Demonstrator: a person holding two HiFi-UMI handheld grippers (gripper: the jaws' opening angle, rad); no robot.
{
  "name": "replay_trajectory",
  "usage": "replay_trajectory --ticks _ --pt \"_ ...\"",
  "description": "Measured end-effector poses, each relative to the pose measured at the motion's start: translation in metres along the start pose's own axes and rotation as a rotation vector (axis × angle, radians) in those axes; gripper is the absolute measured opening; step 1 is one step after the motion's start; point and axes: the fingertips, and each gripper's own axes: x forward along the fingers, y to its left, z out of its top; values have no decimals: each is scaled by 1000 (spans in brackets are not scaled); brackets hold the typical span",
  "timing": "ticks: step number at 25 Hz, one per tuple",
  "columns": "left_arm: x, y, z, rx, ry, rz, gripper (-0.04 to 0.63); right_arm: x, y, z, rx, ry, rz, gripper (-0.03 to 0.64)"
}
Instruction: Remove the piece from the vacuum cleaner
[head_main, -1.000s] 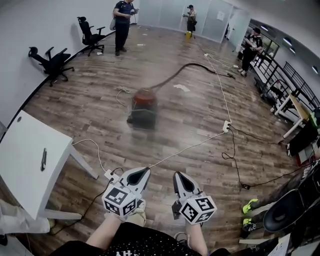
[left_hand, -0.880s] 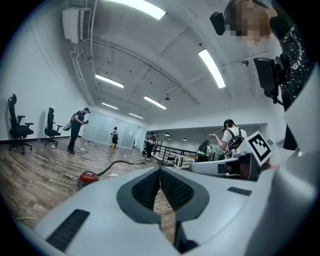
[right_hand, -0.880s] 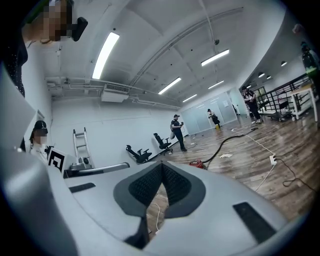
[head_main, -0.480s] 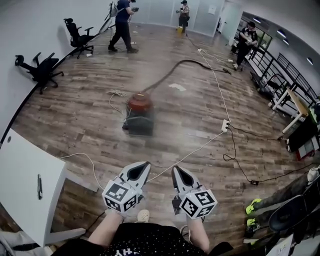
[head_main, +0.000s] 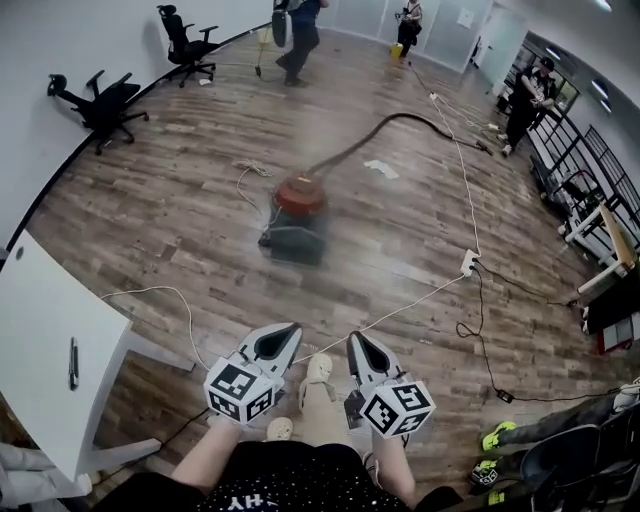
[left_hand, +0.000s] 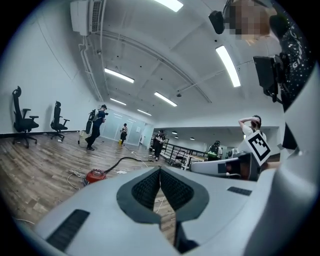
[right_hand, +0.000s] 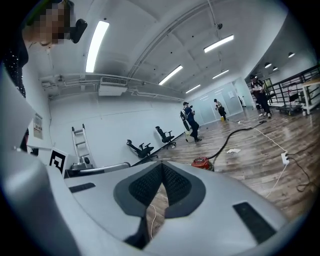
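Note:
A red canister vacuum cleaner (head_main: 298, 208) stands on the wooden floor some way ahead, its dark hose (head_main: 390, 125) curving off to the far right. It shows small in the left gripper view (left_hand: 94, 175) and in the right gripper view (right_hand: 202, 162). My left gripper (head_main: 290, 331) and right gripper (head_main: 354, 342) hang side by side close to my body, both shut with nothing between their jaws. Both are far short of the vacuum cleaner.
A white table (head_main: 40, 350) with a pen stands at the left. White cables (head_main: 400, 305) and a power strip (head_main: 467, 262) lie across the floor. Two office chairs (head_main: 100, 105) stand by the left wall. People stand at the far end of the room (head_main: 300, 30).
I have walked forward, so the vacuum cleaner is nearer and the table has slid back at the left. The far person has walked to the right. Both grippers stay shut.

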Motion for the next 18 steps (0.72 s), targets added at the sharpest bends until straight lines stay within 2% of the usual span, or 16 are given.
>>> replay_trajectory --ticks 6,13,18 --pt "64 37 16 -5 -1 32 9 55 -51 26 12 18 30 -3" --pt "156 87 57 26 -48 54 9 132 -122 80 -13 -5 68 -3" --pt "201 117 68 31 -61 81 9 181 -156 98 -24 13 117 -3"
